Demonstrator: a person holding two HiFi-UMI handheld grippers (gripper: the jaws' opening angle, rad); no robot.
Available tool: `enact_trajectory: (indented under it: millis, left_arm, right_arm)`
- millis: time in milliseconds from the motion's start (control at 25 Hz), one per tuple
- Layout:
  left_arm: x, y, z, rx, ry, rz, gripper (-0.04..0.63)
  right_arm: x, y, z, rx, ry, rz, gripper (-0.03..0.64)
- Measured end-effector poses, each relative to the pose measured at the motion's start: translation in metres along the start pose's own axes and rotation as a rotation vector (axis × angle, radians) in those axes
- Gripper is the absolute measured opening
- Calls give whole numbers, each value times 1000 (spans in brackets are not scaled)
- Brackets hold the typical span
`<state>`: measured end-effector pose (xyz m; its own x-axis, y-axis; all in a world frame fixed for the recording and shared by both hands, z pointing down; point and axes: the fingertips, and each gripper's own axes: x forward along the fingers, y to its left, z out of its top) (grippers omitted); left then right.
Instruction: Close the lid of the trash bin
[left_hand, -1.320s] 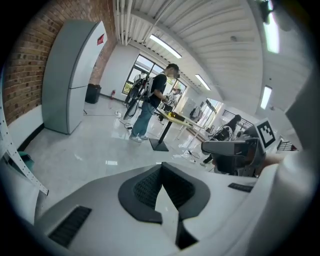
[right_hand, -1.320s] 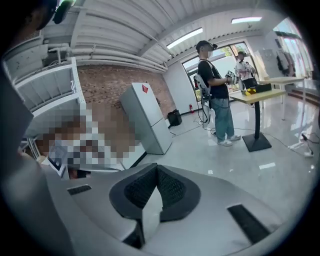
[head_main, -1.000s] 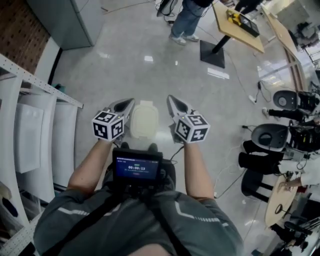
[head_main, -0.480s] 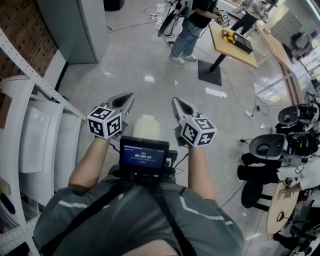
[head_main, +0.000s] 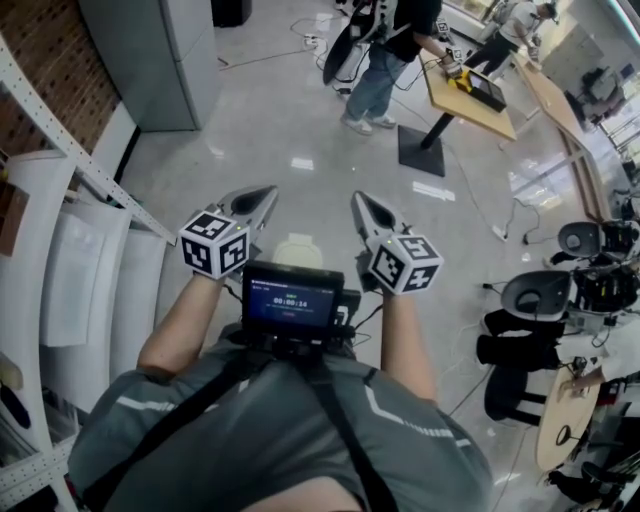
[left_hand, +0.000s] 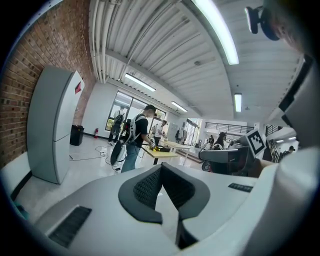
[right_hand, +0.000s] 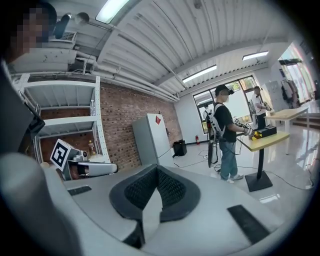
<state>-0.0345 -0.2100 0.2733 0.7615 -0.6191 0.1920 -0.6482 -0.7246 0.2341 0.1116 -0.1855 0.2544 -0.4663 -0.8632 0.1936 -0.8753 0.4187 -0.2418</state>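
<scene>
The trash bin (head_main: 297, 250) shows in the head view only as a cream lid on the floor, low between my two grippers. The chest-mounted screen (head_main: 291, 300) hides its near part. The lid looks flat on the bin. My left gripper (head_main: 260, 196) is held above and left of the bin, shut with nothing in it. My right gripper (head_main: 361, 204) hangs above and right of it, also shut and empty. Both gripper views look level across the room, with the left gripper (left_hand: 160, 169) and the right gripper (right_hand: 156, 171) closed pad to pad; the bin is out of both.
White metal shelving (head_main: 60, 240) stands close on my left, and a grey cabinet (head_main: 165, 50) lies beyond it. A person (head_main: 385, 50) stands at a wooden table (head_main: 470, 95) ahead. Black office chairs (head_main: 540, 290) and cables are on the right.
The head view has tipped upward, so the bin has slid down the picture and is now mostly hidden behind the chest screen. Both grippers stay shut and have spread slightly apart.
</scene>
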Motion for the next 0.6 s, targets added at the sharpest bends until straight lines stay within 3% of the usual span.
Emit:
enact_trajectory:
  millis: [600]
  left_arm:
    - [4,-1,14,9,-32,2,0]
  right_arm:
    - [-3,-8,34,-58,-35,-8,6]
